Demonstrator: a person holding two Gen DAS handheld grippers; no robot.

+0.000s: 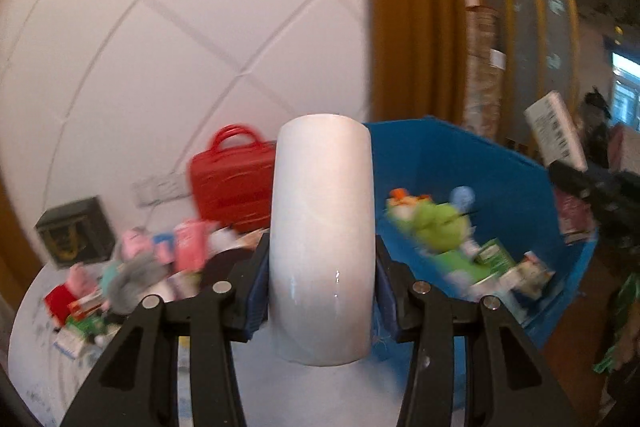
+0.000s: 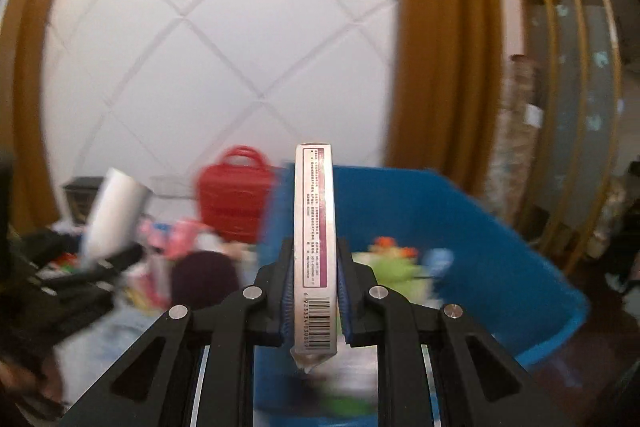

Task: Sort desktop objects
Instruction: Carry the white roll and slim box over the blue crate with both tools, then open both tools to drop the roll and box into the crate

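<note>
My left gripper is shut on a white cylindrical cup, held upright above the white table. My right gripper is shut on a thin box with a purple-edged label and a barcode, held on edge. The blue bin lies just beyond both grippers, with a green plush toy and small cartons in it. In the right wrist view the white cup and the left gripper show at the left, and the blue bin fills the right. Everything behind is blurred.
A red case with handles stands at the back of the table. Pink and grey soft toys and small boxes lie in a heap on its left side, beside a dark box. A quilted white wall and wooden posts rise behind.
</note>
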